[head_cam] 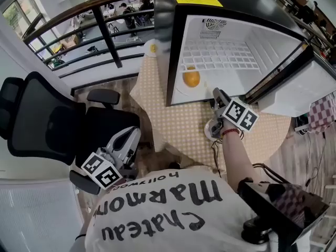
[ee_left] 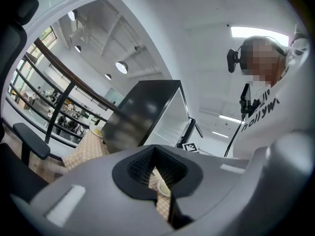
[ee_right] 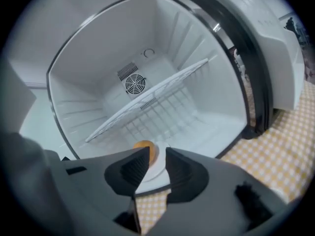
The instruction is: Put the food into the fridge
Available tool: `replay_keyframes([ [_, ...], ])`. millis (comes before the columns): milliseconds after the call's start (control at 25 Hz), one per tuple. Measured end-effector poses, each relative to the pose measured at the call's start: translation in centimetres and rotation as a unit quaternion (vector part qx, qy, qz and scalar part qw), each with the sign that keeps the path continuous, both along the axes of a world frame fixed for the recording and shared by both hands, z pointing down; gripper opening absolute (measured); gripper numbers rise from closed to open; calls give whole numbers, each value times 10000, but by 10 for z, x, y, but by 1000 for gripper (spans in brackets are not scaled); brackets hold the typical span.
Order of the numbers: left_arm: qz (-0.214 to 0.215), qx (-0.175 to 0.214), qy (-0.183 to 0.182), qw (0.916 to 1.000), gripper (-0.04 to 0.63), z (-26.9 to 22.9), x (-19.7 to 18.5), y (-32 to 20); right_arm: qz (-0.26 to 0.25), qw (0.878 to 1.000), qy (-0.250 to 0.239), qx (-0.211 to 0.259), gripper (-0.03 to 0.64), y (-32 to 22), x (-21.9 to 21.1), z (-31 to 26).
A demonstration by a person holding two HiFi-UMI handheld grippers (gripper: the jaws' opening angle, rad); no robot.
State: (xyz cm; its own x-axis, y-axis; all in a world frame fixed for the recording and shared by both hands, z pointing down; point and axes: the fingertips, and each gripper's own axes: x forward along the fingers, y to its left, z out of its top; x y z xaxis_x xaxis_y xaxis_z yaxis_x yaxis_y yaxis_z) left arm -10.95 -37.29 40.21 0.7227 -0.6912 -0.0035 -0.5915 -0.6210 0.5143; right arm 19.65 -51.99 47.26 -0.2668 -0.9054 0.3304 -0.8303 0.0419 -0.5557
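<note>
our right gripper point(ee_right: 154, 154) hung before the open black mini fridge point(head_cam: 231, 41), claw spread, empty; left gripper point(ee_left: 154, 154), pressed together, well back from it. round orange food point(head_cam: 191, 79) on its white plate point(ee_right: 153, 175) sat at the fridge's front lip. we reckoned a closing door point(head_cam: 311, 88) could have clipped it.

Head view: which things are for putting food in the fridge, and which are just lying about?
For the job: fridge, orange food on its plate inside, right gripper.
Just lying about: black office chair, railing.
</note>
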Motion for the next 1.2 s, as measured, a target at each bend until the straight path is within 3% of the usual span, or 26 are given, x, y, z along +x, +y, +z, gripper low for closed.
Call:
replay_keyframes([
  [240, 776, 237, 51, 9967, -3, -7, 26, 17, 301, 9989, -114, 326, 49, 68, 11, -17],
  [640, 1780, 491, 170, 9827, -2, -16, 60, 66, 575, 9949, -108, 817, 26, 194, 10, -46],
  [880, 1755, 656, 203, 9821, -2, -28, 73, 96, 424, 9919, 118, 1195, 17, 233, 22, -73],
  [1200, 1316, 911, 212, 9869, -3, -40, 100, 171, -409, 9907, 207, 1279, 17, 311, 21, -75],
])
